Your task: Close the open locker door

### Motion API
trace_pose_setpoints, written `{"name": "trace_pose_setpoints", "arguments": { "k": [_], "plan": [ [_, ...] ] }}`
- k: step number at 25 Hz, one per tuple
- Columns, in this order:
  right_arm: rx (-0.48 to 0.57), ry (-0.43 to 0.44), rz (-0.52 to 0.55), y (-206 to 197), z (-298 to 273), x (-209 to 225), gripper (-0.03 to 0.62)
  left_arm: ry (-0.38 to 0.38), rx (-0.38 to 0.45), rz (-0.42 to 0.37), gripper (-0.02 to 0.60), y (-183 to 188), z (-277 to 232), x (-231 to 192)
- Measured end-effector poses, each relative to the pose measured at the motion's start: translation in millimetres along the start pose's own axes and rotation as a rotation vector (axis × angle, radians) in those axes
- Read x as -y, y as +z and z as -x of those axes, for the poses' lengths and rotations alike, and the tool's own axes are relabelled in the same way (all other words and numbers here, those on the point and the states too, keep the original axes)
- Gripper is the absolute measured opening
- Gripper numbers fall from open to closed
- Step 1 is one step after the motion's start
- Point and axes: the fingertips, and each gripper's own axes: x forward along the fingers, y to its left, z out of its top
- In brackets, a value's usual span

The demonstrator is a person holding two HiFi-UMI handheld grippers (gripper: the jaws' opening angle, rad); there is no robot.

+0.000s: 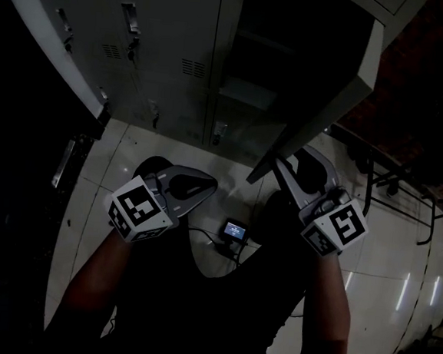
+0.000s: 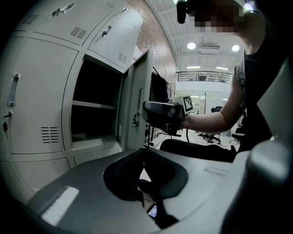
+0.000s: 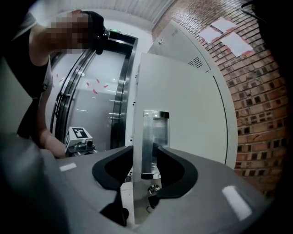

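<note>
Your right gripper (image 3: 145, 148) is pinching the grey metal locker door (image 3: 192, 119) at its chrome bar handle (image 3: 153, 132); swinging fast risks it slipping free. Your left gripper (image 2: 144, 153) is idling, pressed together.

The door (image 1: 324, 104) stands swung out from the lockers (image 1: 164, 44). Its edge and handle (image 3: 154, 144) fill the gap in the right gripper (image 3: 145, 150). Open room lies between the door and the dark compartment (image 2: 94, 87), which a shelf (image 2: 91, 105) crosses. A device (image 1: 235, 230) and cable (image 1: 204, 238) lie on the floor (image 1: 385, 248) below.
</note>
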Motion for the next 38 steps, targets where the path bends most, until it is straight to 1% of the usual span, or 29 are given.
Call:
{"name": "trace_pose_setpoints", "arguments": {
  "k": [1,2,3,7,12,16,19,20,21,31,32,34,35,37,38],
  "plan": [
    [-0.01,-0.021,0.008,-0.9,-8.0,-1.3,0.163,0.001,0.002,0.001,0.012,0.3,0.5,-0.1],
    [-0.015,-0.042,0.012,-0.7,-16.4,-3.0,0.125,0.001,0.004,0.001,0.012,0.7,0.7,-0.1],
    [-0.017,-0.065,0.012,0.2,-25.2,-4.1,0.121,0.001,0.006,0.001,0.012,0.9,0.7,-0.1],
    [-0.027,-0.148,-0.016,2.7,-60.8,-2.0,0.12,0.002,0.013,0.0,0.012,0.4,0.9,0.0],
    [-0.062,-0.193,-0.024,2.5,-102.0,9.1,0.123,0.0,0.03,-0.001,0.012,3.1,3.0,0.2],
    [-0.084,-0.216,-0.011,2.9,-131.9,21.7,0.129,-0.002,0.037,0.002,0.012,5.8,4.4,0.2],
    [-0.088,-0.23,0.009,4.3,-148.9,28.9,0.12,-0.005,0.036,0.0,0.012,5.2,5.6,0.8],
    [-0.088,-0.233,0.01,4.5,-153.7,31.0,0.12,-0.006,0.036,0.001,0.012,5.1,5.9,0.6],
    [-0.088,-0.235,0.009,4.4,-158.0,33.0,0.106,-0.007,0.037,0.003,0.012,5.4,5.9,0.5],
    [-0.101,-0.242,0.022,6.6,-193.9,61.5,0.1,-0.009,0.056,0.01,0.012,8.8,8.8,-2.4],
    [-0.107,-0.249,0.022,5.6,-196.9,65.0,0.09,-0.008,0.058,0.012,0.012,9.3,9.6,-2.7],
    [-0.122,-0.274,0.007,0.6,-200.3,74.8,0.048,-0.007,0.058,0.015,0.012,10.0,11.2,-3.3],
    [-0.13,-0.291,-0.006,-2.7,-200.5,81.0,0.039,-0.007,0.058,0.016,0.012,10.2,11.5,-3.4],
    [-0.143,-0.33,-0.022,-8.9,-199.1,95.1,0.002,-0.008,0.059,0.016,0.012,10.3,11.6,-4.0],
    [-0.145,-0.343,-0.027,-10.8,-198.3,101.6,0.002,-0.009,0.06,0.015,0.012,9.9,11.6,-4.5]
  ]
}}
